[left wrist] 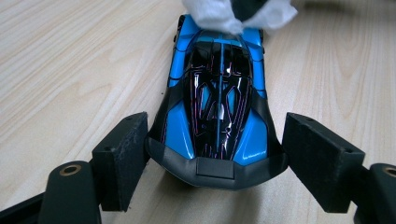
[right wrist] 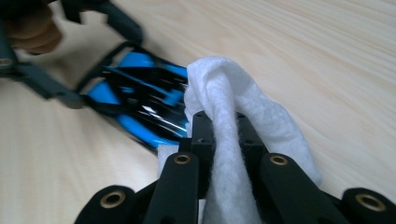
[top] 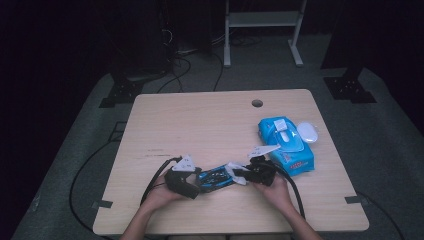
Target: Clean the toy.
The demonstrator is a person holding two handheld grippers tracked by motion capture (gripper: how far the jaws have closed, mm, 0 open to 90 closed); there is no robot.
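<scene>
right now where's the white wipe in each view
High view: the white wipe sits low and centre, between the toy car and the right gripper.
Left gripper view: top edge, draped on the car's far end.
Right gripper view: centre, pinched between that gripper's jaws.
Shared landmark: the blue and black toy car.

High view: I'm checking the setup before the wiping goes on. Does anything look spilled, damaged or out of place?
Nothing stands out. The toy car sits flat between the left tongs, the right tongs pinch a white wipe against it, and the wipes pack lies open but tidy.
</scene>
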